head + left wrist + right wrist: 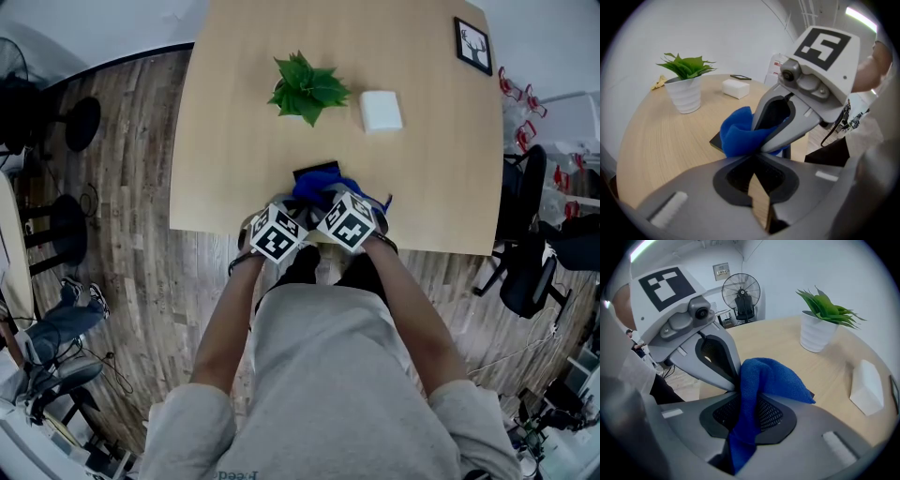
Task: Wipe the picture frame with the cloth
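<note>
Where the blue cloth [764,376] lay bunched at the near edge of the table [234,141], it covered most of a dark flat slab [314,172], which showed only as a black corner beyond the folds; whether that slab was a picture frame could not be told. The right gripper [747,413] had its jaws closed on the cloth, a fold of it running down between the two pads and spilling out in front. The left gripper [754,161] met it from the other side. Its jaws were drawn together at the tips with nothing between them, and those tips were pressed against the cloth and the right gripper's jaws. In the head view the two marker cubes sat side by side just over the table's edge, with the person's forearms reaching in from below.

Farther out on the table stood a potted plant [305,87] in a ribbed white pot, with a small white box [381,110] just beside it on the right. A framed deer picture [473,45] lay near the far right corner, well apart from the cloth. Beyond the table, a standing fan [740,294] stood against the wall.
</note>
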The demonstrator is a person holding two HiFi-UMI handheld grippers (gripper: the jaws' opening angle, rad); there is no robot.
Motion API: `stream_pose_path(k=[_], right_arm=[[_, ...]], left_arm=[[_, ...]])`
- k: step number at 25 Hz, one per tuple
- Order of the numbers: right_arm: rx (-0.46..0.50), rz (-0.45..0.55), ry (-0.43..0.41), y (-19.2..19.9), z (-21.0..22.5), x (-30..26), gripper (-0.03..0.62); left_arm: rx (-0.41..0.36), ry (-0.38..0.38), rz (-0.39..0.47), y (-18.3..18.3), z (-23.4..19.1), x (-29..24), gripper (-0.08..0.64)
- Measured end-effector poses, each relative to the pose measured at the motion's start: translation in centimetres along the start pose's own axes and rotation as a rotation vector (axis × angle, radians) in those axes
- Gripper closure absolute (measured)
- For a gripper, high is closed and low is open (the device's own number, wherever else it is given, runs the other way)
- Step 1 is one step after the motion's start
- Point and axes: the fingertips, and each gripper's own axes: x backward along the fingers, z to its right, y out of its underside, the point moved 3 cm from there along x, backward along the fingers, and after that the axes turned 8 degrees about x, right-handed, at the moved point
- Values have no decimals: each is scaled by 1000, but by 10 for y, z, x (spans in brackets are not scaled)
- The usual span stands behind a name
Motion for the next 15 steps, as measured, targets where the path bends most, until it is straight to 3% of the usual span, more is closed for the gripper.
stream_pose_path(k=[15], right_arm=[[-36,-7,9,12,-29,7,514]], left_arm=[[10,0,12,0,-1,0,508]])
